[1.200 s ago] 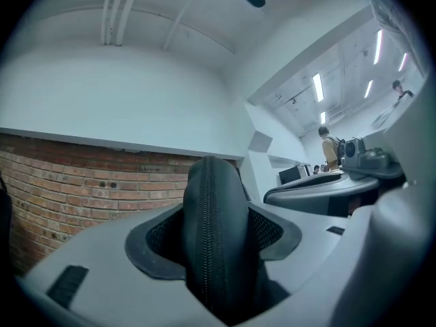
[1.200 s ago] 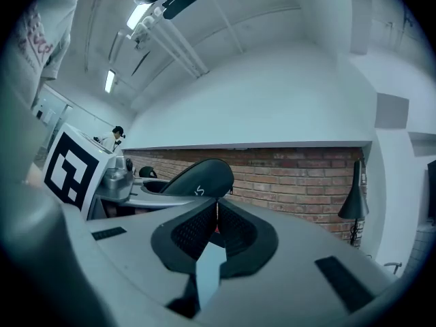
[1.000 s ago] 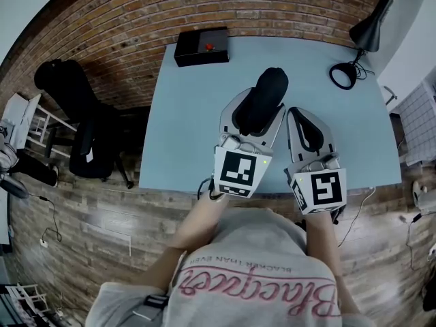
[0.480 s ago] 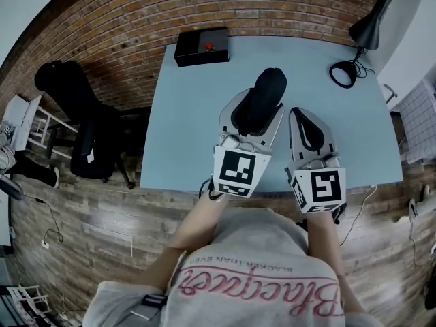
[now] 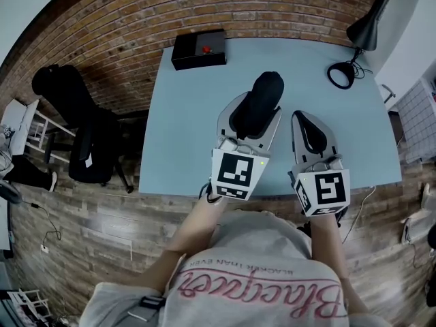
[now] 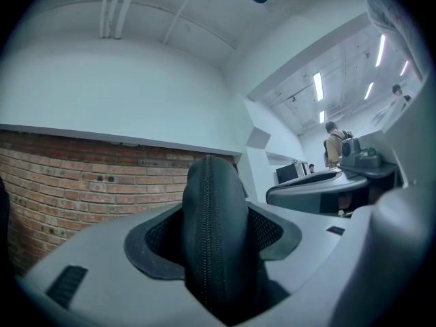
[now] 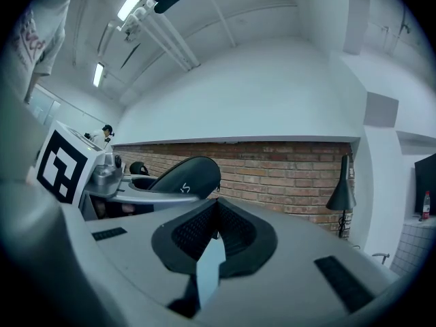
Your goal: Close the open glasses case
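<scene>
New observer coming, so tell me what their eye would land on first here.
The black case stands out, clamped in the left hand-held gripper over the blue table. Beside it the right hand-held gripper is shut and empty; a black box sits at the table's far edge.

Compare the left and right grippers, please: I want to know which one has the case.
The left gripper holds the black case, which sticks out past its jaws; the right gripper holds nothing. The left gripper's jaws stand apart on the case; the right gripper's meet at the tips. Both point level over the table toward the brick wall.
</scene>
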